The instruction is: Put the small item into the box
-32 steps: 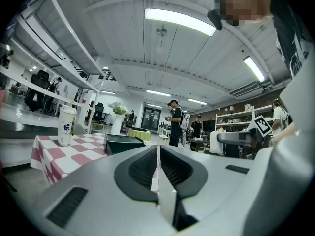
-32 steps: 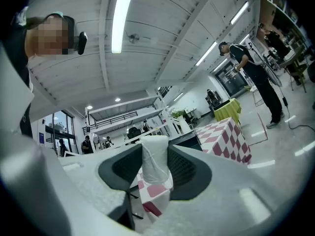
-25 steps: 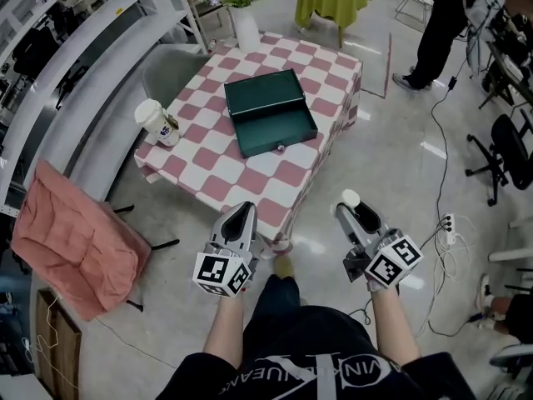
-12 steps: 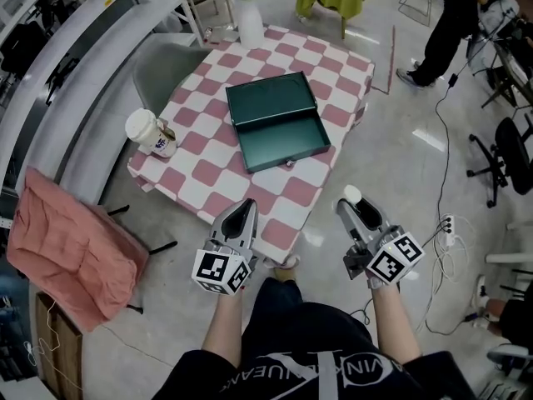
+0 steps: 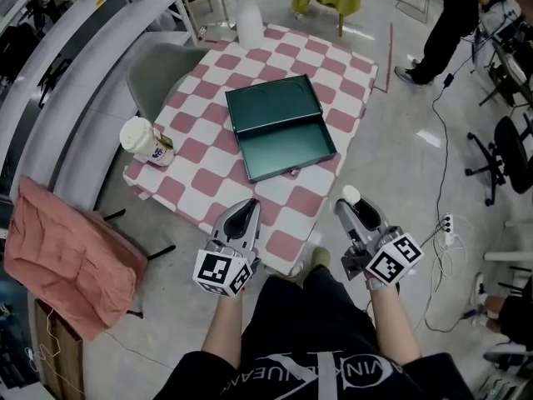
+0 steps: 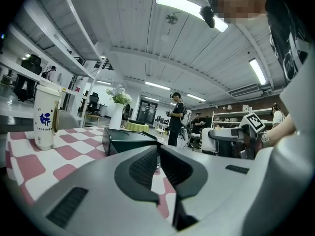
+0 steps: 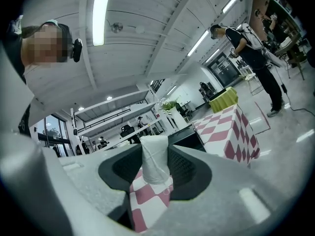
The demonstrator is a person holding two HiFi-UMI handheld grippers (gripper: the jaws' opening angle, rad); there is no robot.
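An open dark green box (image 5: 281, 128) lies in the middle of the table under a pink and white checked cloth (image 5: 310, 201). Both grippers hang short of the table's near edge. My right gripper (image 5: 351, 200) is shut on a small white cylinder-shaped item (image 5: 351, 194), which stands upright between the pads in the right gripper view (image 7: 155, 157). My left gripper (image 5: 247, 208) is shut with nothing in it, its pads together (image 6: 157, 154). From the left gripper view the box (image 6: 129, 140) stands ahead on the cloth.
A white paper cup (image 5: 142, 140) stands at the table's left edge, also seen in the left gripper view (image 6: 45, 118). A white vase of flowers (image 5: 249, 22) is at the far edge. A grey chair (image 5: 161, 63), a pink cloth (image 5: 65, 255), a standing person (image 5: 447, 19) and floor cables (image 5: 446, 226) surround the table.
The table and box have drawn slightly nearer and lower in the head view as I step forward. Both grippers keep their pose, the right one still holding the white item.
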